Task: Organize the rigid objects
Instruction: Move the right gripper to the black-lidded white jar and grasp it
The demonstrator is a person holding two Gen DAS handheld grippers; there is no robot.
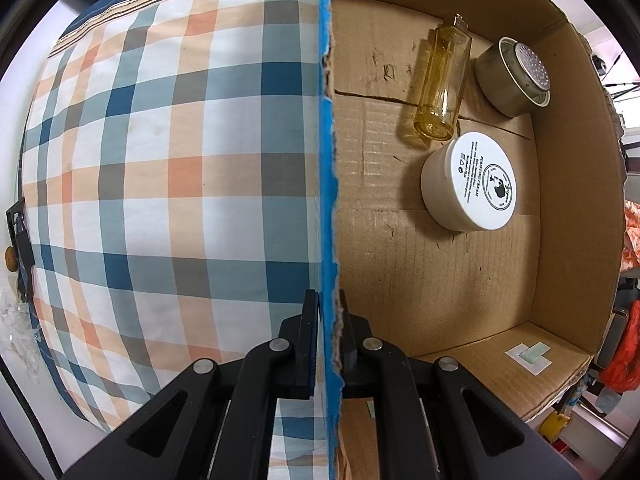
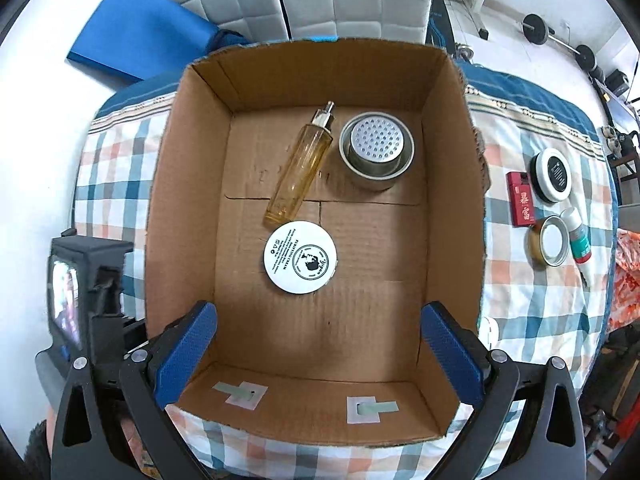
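Observation:
An open cardboard box (image 2: pixel 184 200) stands on a checked cloth. Inside it lie an amber glass bottle (image 2: pixel 300 168), a metal tin with a perforated top (image 2: pixel 376 152) and a white cream jar (image 2: pixel 300 256). The left wrist view shows the same bottle (image 1: pixel 440 80), tin (image 1: pixel 516 76) and jar (image 1: pixel 476 184). My left gripper (image 1: pixel 328 312) is shut on the box's blue-edged left wall (image 1: pixel 326 160), one finger on each side. My right gripper (image 2: pixel 320 320) hangs open above the box, nothing between its blue pads (image 2: pixel 188 348).
On the cloth right of the box lie a red packet (image 2: pixel 522 204), a white round jar with a black top (image 2: pixel 552 174), a gold-rimmed jar (image 2: pixel 550 240) and a white-and-green tube (image 2: pixel 578 236). A blue mat (image 2: pixel 132 40) and padded chair backs are behind.

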